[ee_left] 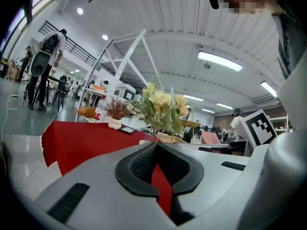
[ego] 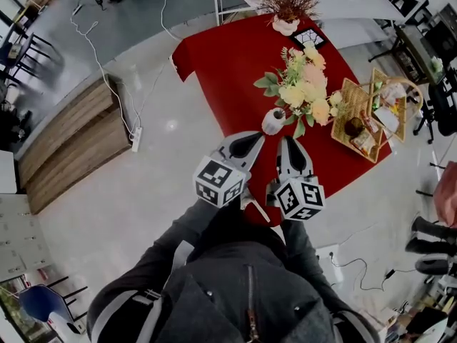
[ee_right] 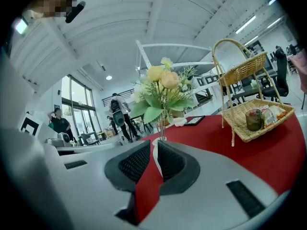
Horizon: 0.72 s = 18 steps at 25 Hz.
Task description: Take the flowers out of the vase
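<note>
So the white vase (ego: 273, 120) sits near the front edge of the red-covered worktop (ego: 228, 63), and the flowers (ego: 305, 84) are all in it, nothing pulled yet.

The bit that matters is that the vase is just ahead of both sets of fingers, roughly in the gap between the two tips. The left gripper (ego: 251, 140) has it ahead and a touch to its right. The right gripper (ego: 288, 143) has it ahead and a touch to its left.

In the right gripper view the stems (ee_right: 161, 128) stand pretty much upright, dead in line with that gripper's fingers. In the left gripper view the bunch (ee_left: 160, 107) sits a little right of the centre line. I'd call the right one better lined up, though neither is clearly closer.

Both pairs of fingers are pressed together with nothing in them; only red cloth shows through the slot between the pads. Both point nearly level, so they're aimed low, at the vase body rather than the stems.

My guess is that whichever hand goes for the stems has to spread its fingers first, come in above the vase mouth and then lift straight up along the stems. The basket (ego: 368, 116) is off to the right of the right fingers, well out of the way.
</note>
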Tool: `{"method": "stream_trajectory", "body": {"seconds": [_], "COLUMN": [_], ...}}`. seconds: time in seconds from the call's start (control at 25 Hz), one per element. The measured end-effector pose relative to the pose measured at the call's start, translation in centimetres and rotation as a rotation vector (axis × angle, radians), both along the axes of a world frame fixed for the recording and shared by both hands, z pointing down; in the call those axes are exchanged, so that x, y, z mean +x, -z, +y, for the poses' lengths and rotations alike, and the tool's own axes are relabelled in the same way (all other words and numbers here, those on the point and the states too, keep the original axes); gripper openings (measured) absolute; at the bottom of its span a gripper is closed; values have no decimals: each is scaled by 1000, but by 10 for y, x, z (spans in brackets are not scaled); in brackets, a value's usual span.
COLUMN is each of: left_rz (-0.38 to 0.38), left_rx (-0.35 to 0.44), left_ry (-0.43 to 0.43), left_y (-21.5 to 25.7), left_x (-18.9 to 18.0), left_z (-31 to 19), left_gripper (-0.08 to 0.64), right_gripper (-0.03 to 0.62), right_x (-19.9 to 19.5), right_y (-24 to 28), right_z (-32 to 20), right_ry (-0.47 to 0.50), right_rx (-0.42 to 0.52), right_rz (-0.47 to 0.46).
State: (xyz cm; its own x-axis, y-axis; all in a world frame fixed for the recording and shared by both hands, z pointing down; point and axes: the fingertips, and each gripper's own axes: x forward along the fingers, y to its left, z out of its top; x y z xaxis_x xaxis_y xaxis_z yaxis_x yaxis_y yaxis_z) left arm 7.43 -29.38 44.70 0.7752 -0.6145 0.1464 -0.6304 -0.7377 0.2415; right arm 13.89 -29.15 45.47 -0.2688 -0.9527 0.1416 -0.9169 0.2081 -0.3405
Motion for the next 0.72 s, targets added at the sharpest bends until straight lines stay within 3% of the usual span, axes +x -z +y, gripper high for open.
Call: {"method": "stream_trajectory", "body": {"seconds": [0.36, 0.48, 0.72], "left_rz": [11, 18, 19], "left_rx": [-26, -35, -51], "left_ry": [-1, -3, 2], "left_y": [-3, -4, -11], "left_x": [2, 3, 0], "left_z": [-26, -30, -36], "left_gripper": [8, 8, 8], "right_gripper": [26, 152, 190], "right_x": [-2, -1, -2], "right_y": [-11, -13, -11], "right_z": [-23, -31, -47], "right_ry": [-83, -90, -77], "right_rx": [-36, -46, -17], "right_rz": [25, 18, 23]}}
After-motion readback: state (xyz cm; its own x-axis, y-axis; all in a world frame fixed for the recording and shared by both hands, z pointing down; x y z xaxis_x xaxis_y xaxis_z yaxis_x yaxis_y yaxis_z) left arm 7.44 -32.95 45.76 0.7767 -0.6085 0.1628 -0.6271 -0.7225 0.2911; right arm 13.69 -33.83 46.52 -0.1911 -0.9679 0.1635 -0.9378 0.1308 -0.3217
